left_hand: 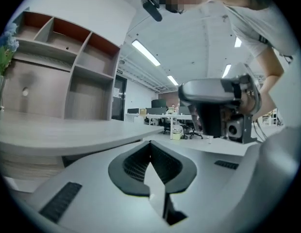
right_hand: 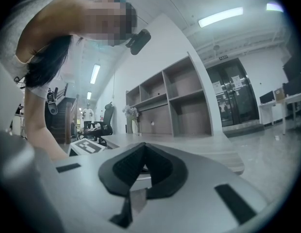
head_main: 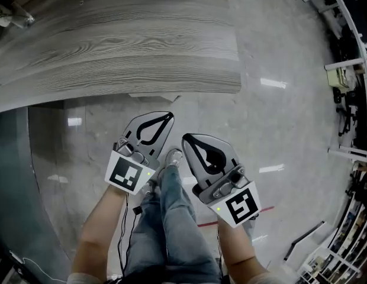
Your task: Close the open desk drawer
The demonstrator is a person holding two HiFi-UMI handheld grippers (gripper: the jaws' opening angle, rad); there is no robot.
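Open wooden shelving (left_hand: 68, 67) rose up and to the left of the jaws of the left gripper (left_hand: 150, 145), with a spray of flowers (left_hand: 5, 52) further left still. Straight ahead of those jaws, far off, white tables (left_hand: 158, 114) and office chairs (left_hand: 165, 124) stood under ceiling light strips (left_hand: 145, 52). Beyond the jaws of the right gripper (right_hand: 143, 148), glass doors (right_hand: 233, 93) stood to the right, with a black chair (right_hand: 108, 120) and a distant figure in white (right_hand: 87, 114) to the left. Glossy grey floor (head_main: 278, 117) lay beneath both pairs of jaws.
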